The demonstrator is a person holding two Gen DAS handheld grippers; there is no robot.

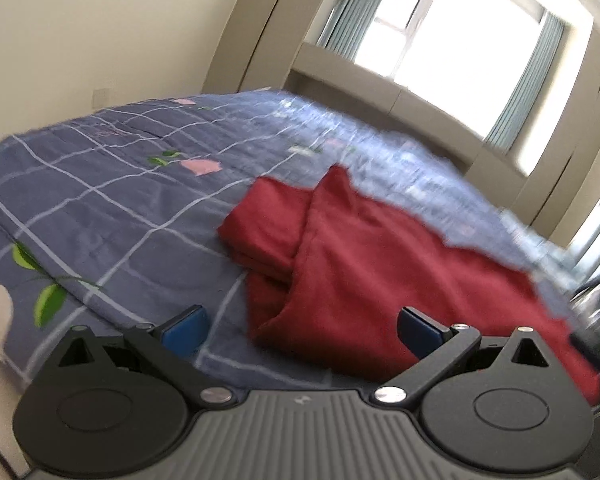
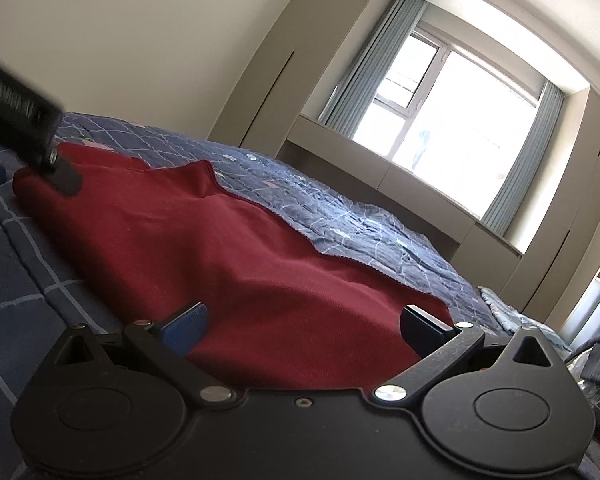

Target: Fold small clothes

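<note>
Garment (image 1: 352, 264) — one dark red piece, lies on blue checked quilt (image 1: 100, 200), partly folded, sleeve end doubled at its 10 o'clock corner. Left gripper (image 1: 300, 330) hovers at near edge, jaws wide, nothing held. Right gripper (image 2: 302, 330) low over near hem, jaws wide, empty too. Advice: pinch single hem layer at both near corners, lift together, carry toward 12 o'clock, keep edges aligned — smooth ridge first. Count: one garment, two grippers, one window (image 2: 440, 120) at 1 o'clock.

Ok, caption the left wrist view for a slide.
Open left tongs above a partly folded red garment on a blue checked bedspread.
</note>
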